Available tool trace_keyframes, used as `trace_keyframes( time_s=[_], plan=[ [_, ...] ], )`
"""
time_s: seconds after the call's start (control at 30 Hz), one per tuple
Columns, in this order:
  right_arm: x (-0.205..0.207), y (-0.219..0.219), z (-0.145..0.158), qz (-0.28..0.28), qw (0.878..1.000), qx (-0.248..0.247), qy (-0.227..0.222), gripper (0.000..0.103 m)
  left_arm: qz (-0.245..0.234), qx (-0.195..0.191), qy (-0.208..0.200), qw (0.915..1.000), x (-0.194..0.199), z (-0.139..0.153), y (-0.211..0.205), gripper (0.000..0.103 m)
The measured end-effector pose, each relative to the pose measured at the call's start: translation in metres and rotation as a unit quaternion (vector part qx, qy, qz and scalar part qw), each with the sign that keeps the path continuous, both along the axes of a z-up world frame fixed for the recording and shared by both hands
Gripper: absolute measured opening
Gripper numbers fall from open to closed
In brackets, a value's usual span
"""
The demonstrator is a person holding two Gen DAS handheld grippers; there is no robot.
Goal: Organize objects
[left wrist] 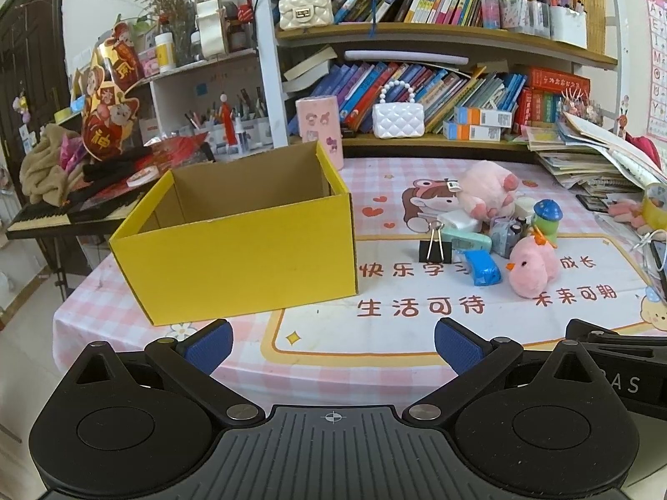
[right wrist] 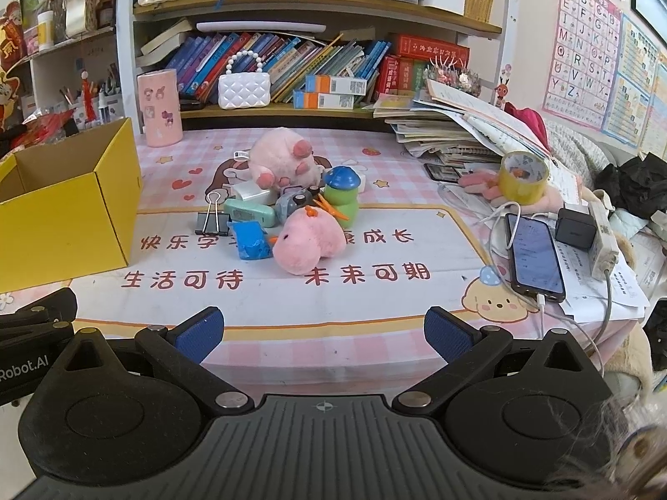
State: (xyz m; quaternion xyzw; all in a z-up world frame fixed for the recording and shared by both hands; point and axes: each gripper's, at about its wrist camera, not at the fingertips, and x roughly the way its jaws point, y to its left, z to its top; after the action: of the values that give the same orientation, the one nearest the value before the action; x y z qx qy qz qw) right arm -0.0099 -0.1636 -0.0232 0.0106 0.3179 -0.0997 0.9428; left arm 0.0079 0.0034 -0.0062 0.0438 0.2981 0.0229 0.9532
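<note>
Toys (right wrist: 292, 212) sit heaped mid-bench, dead ahead of the right tool (right wrist: 323, 331); box (left wrist: 237, 229) stands left, facing the left tool (left wrist: 333, 343). Both tools spread, empty.

Before you, an open yellow cardboard box (left wrist: 233, 250) stands upright and empty on the bench's left side. To its right lies a tight cluster: a pink plush chick (right wrist: 308, 243) on its side at the front, a blue packet (right wrist: 249, 243) touching it, a black binder clip (right wrist: 212, 221) standing nearest the box, a green figure with a blue cap (right wrist: 342, 198) upright, and a larger pink plush (right wrist: 281, 158) behind.
</note>
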Motion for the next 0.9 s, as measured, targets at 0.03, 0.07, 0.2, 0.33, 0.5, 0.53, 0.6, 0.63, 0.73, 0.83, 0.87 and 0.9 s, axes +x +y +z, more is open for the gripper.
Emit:
trace_keyframes(
  time_s=[0.03, 0.07, 0.2, 0.33, 0.5, 0.53, 0.6, 0.63, 0.73, 0.83, 0.87, 0.9],
  plan=[
    [0.001, 0.0, -0.001, 0.0, 1.0, 0.0, 0.001, 0.103, 0.0, -0.001, 0.001, 1.0, 0.001, 0.0, 0.0, 0.103],
    [0.002, 0.0, -0.001, 0.0, 1.0, 0.0, 0.002, 0.103, 0.0, -0.002, 0.002, 1.0, 0.001, 0.0, 0.0, 0.103],
    [0.004, -0.003, 0.001, 0.0, 1.0, 0.001, 0.005, 0.103, -0.001, -0.002, 0.004, 1.0, 0.004, -0.001, -0.003, 0.103],
    [0.007, -0.006, 0.0, -0.001, 1.0, 0.004, 0.008, 0.103, -0.002, -0.002, 0.005, 1.0, 0.007, -0.001, -0.005, 0.103],
    [0.011, -0.011, 0.0, 0.0, 1.0, 0.006, 0.011, 0.103, -0.003, -0.011, 0.009, 0.9999, 0.011, -0.001, -0.009, 0.103],
    [0.012, -0.012, 0.0, 0.001, 1.0, 0.007, 0.012, 0.103, -0.003, -0.014, 0.01, 0.9998, 0.012, -0.001, -0.009, 0.103],
    [0.014, -0.014, -0.001, 0.002, 1.0, 0.006, 0.013, 0.103, -0.003, -0.02, 0.012, 0.9997, 0.014, -0.001, -0.011, 0.103],
    [0.015, -0.015, -0.001, 0.002, 1.0, 0.005, 0.014, 0.103, -0.003, -0.021, 0.013, 0.9997, 0.015, -0.002, -0.012, 0.103],
    [0.019, -0.02, -0.001, 0.002, 1.0, 0.004, 0.017, 0.103, -0.003, -0.018, 0.015, 0.9997, 0.019, -0.002, -0.018, 0.103],
    [0.025, -0.025, -0.002, 0.001, 1.0, 0.003, 0.019, 0.103, -0.005, -0.018, 0.015, 0.9997, 0.023, -0.003, -0.024, 0.103],
    [0.027, -0.027, -0.002, 0.002, 1.0, 0.004, 0.02, 0.103, -0.005, -0.02, 0.016, 0.9997, 0.025, -0.003, -0.025, 0.103],
    [0.029, -0.029, -0.002, 0.003, 1.0, 0.004, 0.021, 0.103, -0.005, -0.022, 0.017, 0.9996, 0.027, -0.004, -0.026, 0.103]
  ],
)
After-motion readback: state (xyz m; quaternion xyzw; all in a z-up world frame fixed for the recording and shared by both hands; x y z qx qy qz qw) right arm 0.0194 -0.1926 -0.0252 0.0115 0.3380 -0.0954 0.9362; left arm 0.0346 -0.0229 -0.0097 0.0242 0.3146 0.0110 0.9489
